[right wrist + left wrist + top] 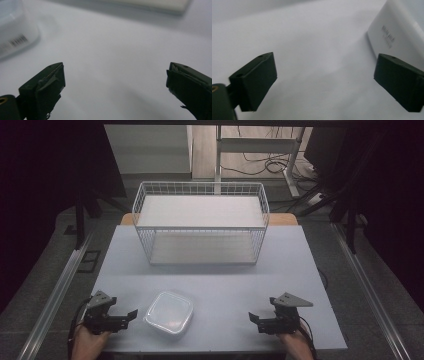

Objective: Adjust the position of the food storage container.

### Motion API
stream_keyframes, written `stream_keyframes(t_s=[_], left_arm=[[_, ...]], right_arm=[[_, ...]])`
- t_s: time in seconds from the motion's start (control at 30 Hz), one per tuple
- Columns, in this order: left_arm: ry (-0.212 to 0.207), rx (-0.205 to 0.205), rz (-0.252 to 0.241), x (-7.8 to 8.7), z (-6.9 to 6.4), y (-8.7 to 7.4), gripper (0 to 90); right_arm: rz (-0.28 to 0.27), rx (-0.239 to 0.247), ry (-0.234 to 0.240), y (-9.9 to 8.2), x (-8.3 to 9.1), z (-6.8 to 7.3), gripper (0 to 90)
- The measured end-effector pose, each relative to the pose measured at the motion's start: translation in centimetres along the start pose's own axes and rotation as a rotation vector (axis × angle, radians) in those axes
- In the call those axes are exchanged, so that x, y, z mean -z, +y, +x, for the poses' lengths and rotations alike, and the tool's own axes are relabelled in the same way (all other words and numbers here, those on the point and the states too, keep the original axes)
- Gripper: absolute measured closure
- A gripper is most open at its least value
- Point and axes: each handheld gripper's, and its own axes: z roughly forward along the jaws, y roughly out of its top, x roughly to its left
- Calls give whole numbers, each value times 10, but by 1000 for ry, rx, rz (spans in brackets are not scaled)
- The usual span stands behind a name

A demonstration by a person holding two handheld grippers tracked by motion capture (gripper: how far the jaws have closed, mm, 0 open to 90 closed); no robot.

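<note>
A clear square plastic container (169, 311) with its lid on lies on the pale table near the front, left of centre. My left gripper (126, 316) rests low at the front left, just left of the container, jaws wide open and empty. In the left gripper view the container's white side (394, 32) stands beyond the right jaw. My right gripper (256, 321) sits at the front right, pointing left, open with nothing between its jaws. The right gripper view has the container (15, 35), with a barcode label, at its upper left.
A white wire basket (201, 222) with a flat white shelf inside stands at the back middle of the table (225, 280). Metal rails run along both sides of the table. Cables and a desk frame lie on the floor behind.
</note>
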Motion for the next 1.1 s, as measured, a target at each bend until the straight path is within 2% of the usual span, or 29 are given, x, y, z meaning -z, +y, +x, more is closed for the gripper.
stream_keyframes(t_s=[0.1,0.13,0.17,0.2,0.27,0.4,0.57,0.67,0.7,0.73,0.77,0.83,0.93,1.0,1.1], left_arm=[[-6,-17,-3,-2,-2,1,19],[7,-40,-8,-2,-3,1,19],[7,-40,-8,-2,-3,1,19],[12,-45,-15,-2,-2,1,19],[20,-49,-15,-3,-1,0,22],[20,-59,0,-5,-2,1,31],[13,-53,7,-5,-2,2,35],[23,-54,12,-6,-3,2,31],[4,-41,2,-5,-3,2,30],[4,-41,2,-5,-3,2,30],[-25,-34,-14,-3,-3,4,34],[-26,-32,-15,-3,-4,4,43],[-26,-57,0,-2,-9,6,156],[-34,-56,11,-2,-12,7,226],[-72,-64,35,-3,-15,9,337]], right_arm=[[-33,-12,-13,2,6,-5,8],[-39,-5,-16,3,6,-5,6],[-39,-5,-16,3,6,-5,6],[-31,21,-41,3,6,-6,4],[-24,29,-46,3,4,-7,3],[5,6,-51,1,0,-13,3],[10,11,-55,2,0,-13,1],[10,15,-42,3,1,-12,0],[7,17,-34,4,2,-12,0],[7,17,-34,4,2,-12,0],[10,15,-29,4,2,-11,0],[11,14,-27,4,2,-11,0],[5,21,-18,6,3,-8,2],[2,28,-5,7,3,-6,7],[0,36,24,9,3,-1,18]])
